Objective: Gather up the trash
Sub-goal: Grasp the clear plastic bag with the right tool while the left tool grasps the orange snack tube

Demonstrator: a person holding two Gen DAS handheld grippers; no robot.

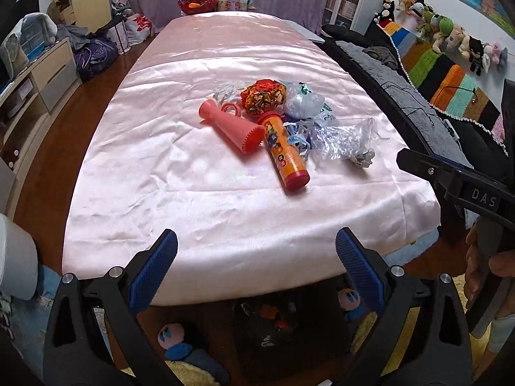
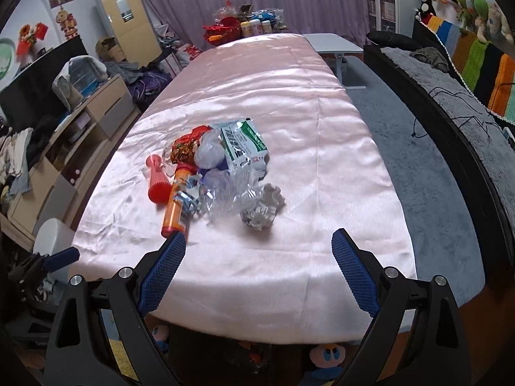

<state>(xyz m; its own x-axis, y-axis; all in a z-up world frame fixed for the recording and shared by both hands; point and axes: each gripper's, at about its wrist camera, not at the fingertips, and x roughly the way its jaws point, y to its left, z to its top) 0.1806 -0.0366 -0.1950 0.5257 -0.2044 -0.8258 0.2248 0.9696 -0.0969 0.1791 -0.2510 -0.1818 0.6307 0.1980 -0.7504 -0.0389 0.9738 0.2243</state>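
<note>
Crinkly plastic trash (image 2: 231, 189), glossy satin cloth (image 2: 289, 103)

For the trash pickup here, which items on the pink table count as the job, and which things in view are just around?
Job items:
orange tube
red cone
clear plastic bag
crumpled paper
green-and-white packet
red patterned wrapper

Just around:
white bin
plush toys
red basket
folding side table

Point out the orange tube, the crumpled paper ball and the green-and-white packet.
orange tube (image 1: 285, 149), left wrist view, middle of its printed body.
crumpled paper ball (image 2: 262, 207), right wrist view, centre of the wad.
green-and-white packet (image 2: 244, 144), right wrist view, middle of its printed face.
</note>
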